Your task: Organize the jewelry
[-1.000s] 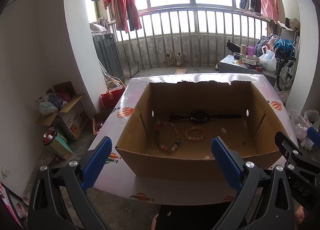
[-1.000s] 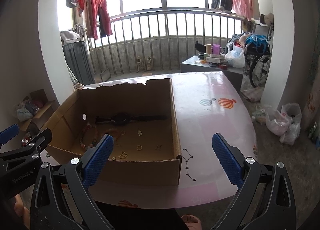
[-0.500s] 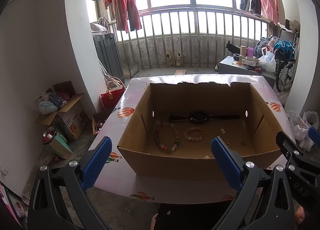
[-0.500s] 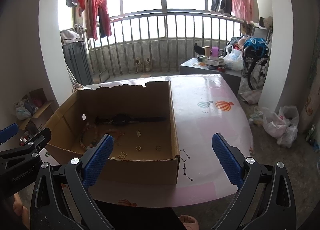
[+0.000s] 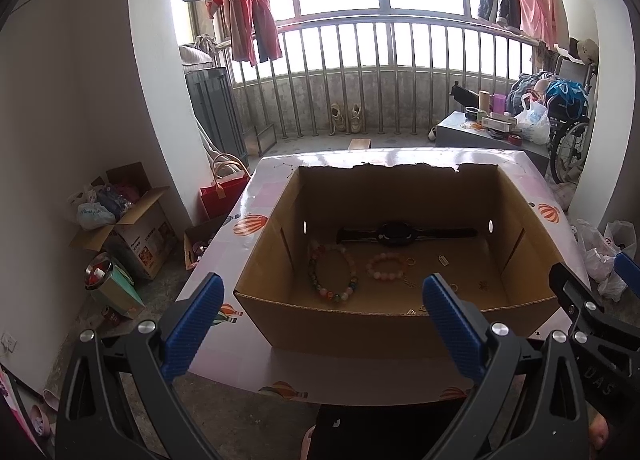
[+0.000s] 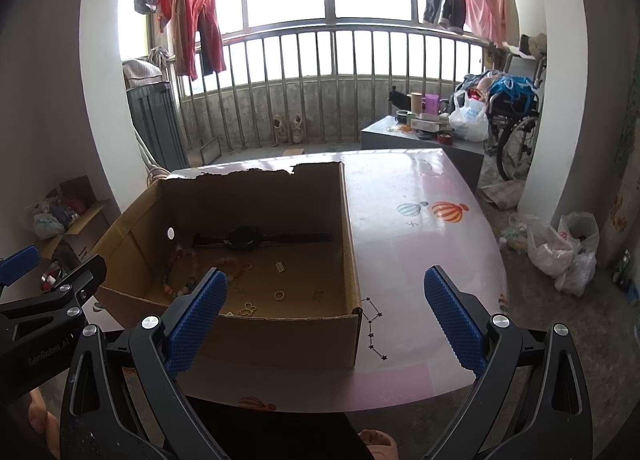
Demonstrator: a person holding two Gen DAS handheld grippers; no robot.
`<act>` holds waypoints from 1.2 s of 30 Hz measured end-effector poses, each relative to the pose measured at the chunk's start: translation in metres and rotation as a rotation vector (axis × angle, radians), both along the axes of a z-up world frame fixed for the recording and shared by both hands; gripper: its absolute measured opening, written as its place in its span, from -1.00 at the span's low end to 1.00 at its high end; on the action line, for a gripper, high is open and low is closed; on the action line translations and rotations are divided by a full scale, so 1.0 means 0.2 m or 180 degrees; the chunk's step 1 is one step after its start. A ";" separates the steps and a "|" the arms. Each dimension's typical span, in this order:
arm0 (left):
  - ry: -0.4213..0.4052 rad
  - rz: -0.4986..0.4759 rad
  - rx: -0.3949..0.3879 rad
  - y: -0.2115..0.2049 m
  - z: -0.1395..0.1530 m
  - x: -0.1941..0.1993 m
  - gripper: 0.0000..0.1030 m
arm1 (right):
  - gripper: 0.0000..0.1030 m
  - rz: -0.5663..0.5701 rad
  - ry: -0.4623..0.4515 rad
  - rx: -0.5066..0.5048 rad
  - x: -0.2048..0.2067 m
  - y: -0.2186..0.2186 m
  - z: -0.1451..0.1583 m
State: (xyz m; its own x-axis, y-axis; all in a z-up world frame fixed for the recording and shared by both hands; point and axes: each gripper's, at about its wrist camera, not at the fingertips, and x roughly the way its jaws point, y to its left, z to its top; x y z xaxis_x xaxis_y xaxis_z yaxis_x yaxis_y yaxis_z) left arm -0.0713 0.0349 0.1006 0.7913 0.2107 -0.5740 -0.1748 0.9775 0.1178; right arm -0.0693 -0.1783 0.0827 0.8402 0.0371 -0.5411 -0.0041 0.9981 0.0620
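both the left claw [image 5: 320, 314] and the right claw [image 6: 326, 306] hang wide open and empty before the cardboard box [image 5: 360, 324] on the counter [image 6: 420, 244], where the small rings [image 6: 279, 294] and bead bracelets [image 5: 332, 274] lie close together, so a claw could easily pinch two at once.

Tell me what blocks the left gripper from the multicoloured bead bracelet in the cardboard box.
Only the brown cardboard box's near wall stands between the open left gripper and the multicoloured bead bracelet; reaching over the rim looks clear.
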 end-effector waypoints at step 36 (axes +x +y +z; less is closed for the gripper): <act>0.0057 -0.0020 0.0008 -0.01 -0.03 0.02 0.89 | 0.84 -0.0004 0.0014 0.0004 0.00 0.01 0.00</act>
